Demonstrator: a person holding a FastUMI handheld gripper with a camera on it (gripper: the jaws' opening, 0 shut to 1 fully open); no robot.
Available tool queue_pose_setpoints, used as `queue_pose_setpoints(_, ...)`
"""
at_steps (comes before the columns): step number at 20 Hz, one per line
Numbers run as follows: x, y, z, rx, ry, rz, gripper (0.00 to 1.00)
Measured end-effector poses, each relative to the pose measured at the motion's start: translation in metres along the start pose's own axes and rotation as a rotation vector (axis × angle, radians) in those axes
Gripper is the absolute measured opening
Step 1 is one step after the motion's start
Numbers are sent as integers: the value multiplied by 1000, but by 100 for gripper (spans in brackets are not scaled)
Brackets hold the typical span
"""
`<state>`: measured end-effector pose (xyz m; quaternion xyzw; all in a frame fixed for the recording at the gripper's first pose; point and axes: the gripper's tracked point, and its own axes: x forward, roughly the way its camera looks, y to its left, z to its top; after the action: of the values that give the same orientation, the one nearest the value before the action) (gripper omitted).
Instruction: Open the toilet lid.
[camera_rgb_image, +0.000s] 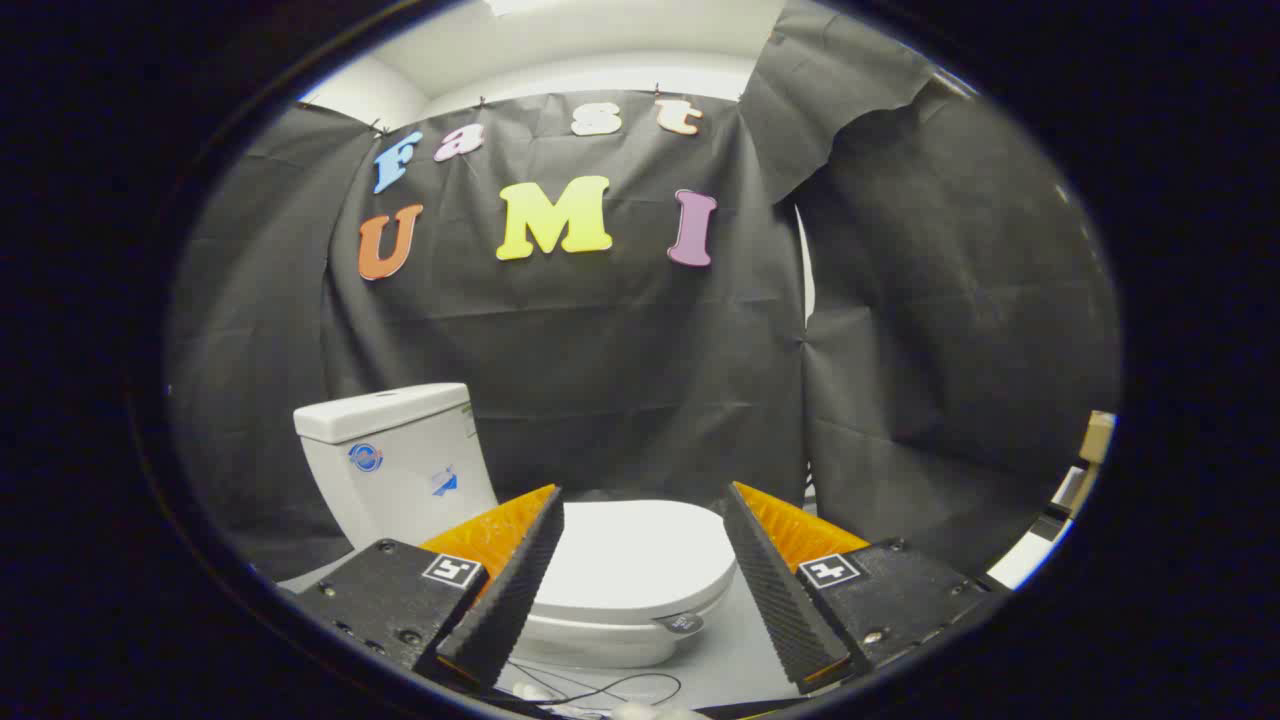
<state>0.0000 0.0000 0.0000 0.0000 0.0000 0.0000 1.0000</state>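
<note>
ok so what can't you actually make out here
- Toilet lid, gripper view: shut; its side edges sit behind the open claw fingers.
- Tank stickers: too small to read.
- Small badge on the bowl front: too small.
- Cable on the floor: cut off below.

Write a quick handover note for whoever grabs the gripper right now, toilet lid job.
Gripper: open, holding nothing, fingers spread wide and apart from the toilet.
Lid: down flat on the bowl, seen between and beyond the fingers. Tank stands behind it, off to the left finger's side. A thin cable lies on the floor just in front of the bowl.
Done: approach lined up on the lid only.
Left: reach the lid's front edge, get a finger under it or grip it, and swing it up toward the tank.
</note>
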Motion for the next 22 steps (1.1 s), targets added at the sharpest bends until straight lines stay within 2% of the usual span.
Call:
queue_pose_setpoints(14,2,-2,0,5,4,9,100)
queue_pose_setpoints(22,50,-14,-2,57,30,35,100)
